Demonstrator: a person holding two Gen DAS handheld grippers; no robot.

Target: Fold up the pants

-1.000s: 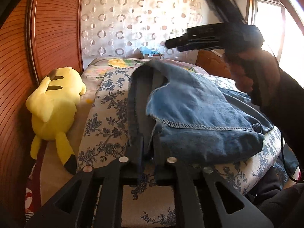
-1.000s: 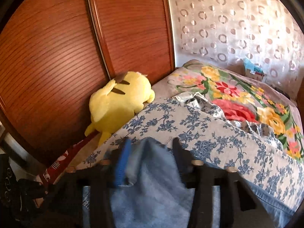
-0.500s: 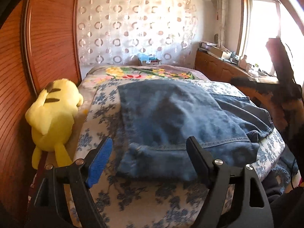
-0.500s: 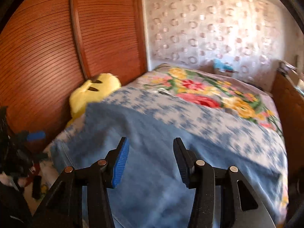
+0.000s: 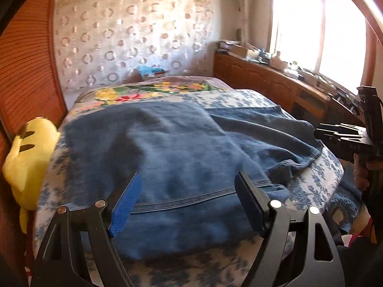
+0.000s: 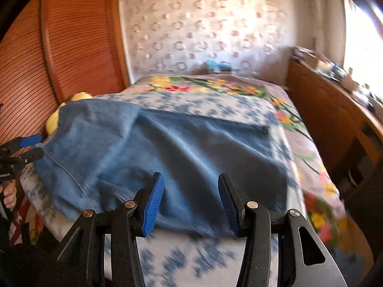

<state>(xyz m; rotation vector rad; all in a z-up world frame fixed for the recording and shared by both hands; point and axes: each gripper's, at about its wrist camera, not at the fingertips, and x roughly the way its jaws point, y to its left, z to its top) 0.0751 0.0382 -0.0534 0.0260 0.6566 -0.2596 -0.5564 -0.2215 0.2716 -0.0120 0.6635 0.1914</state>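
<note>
Blue jeans point(image 5: 182, 148) lie folded across bed point(image 5: 239, 263). Left gripper point(image 5: 189, 201) jaws wide, released, nothing held. Right gripper point(image 6: 191, 201) jaws parted, empty above denim.

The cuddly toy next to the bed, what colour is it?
The plush toy is yellow with dark markings, clearest in the left wrist view.

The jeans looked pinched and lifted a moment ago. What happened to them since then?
Both tools let go. The left tool, shut on a raised fold a second ago, now stands open and empty. The right tool, which held denim too, is also open. The jeans dropped flat onto the bed. The yellow plush toy stayed by the wardrobe.
</note>
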